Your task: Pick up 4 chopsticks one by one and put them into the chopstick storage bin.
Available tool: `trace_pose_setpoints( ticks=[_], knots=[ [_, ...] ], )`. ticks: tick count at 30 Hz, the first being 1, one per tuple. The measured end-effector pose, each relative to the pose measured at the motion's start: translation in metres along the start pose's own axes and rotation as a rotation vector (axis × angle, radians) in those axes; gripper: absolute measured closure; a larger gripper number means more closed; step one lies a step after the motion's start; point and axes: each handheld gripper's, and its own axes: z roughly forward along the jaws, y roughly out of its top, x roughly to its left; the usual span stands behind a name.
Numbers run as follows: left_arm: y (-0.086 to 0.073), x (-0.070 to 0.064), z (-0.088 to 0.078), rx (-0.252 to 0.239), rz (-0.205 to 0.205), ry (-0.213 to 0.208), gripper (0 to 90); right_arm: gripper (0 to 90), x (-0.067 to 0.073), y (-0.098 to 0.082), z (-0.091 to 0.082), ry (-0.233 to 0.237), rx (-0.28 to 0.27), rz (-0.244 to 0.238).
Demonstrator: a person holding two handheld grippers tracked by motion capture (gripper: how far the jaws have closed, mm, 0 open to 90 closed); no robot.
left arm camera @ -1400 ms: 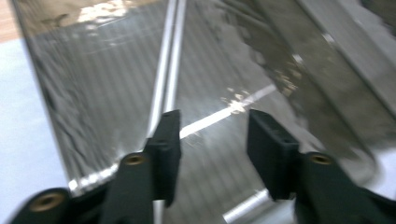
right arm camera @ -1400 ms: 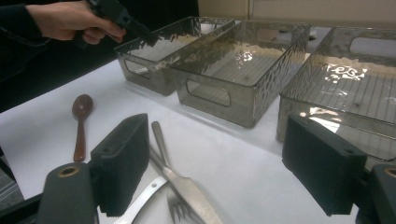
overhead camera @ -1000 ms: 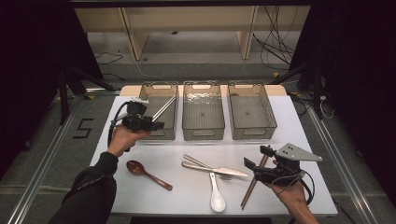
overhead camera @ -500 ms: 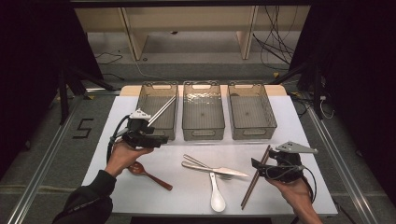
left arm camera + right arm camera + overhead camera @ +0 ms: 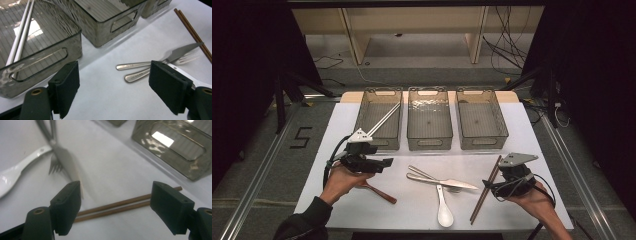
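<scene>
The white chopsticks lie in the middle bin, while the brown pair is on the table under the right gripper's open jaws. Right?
Not quite: the high view shows the white chopsticks in the left bin, not the middle one. The brown chopsticks do lie on the table below the open right gripper.

White table [image 5: 522, 145], three clear bins [image 5: 429, 125] in a row, brown chopsticks [image 5: 485, 189], knife [image 5: 444, 181], fork [image 5: 432, 177], white spoon [image 5: 444, 210], wooden spoon [image 5: 379, 192]
</scene>
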Motion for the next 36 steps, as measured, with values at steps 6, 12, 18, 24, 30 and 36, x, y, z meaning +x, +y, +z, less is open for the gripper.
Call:
trace_pose_setpoints(
  ticks=[6,12,18,24,30,36],
  knots=[
    [-0.005,-0.002,-0.002,0.007,-0.001,0.000,23.7,24.3,0.002,0.001,0.005,0.104,0.099,-0.165],
    [-0.009,-0.002,-0.006,0.005,-0.011,0.002,23.7,24.1,-0.002,0.000,0.014,0.157,0.165,-0.228],
    [-0.012,-0.002,-0.007,0.010,-0.009,0.003,23.6,24.9,-0.007,0.001,0.020,0.215,0.216,-0.339],
    [-0.013,-0.004,-0.008,0.009,-0.014,0.007,23.6,25.2,-0.009,0.003,0.031,0.261,0.270,-0.447],
    [-0.015,-0.003,-0.009,0.011,-0.008,0.008,23.5,25.8,-0.012,0.003,0.037,0.269,0.286,-0.455],
    [-0.016,-0.003,-0.010,0.010,-0.012,0.010,23.5,27.2,-0.013,0.003,0.041,0.275,0.316,-0.479]
  ],
)
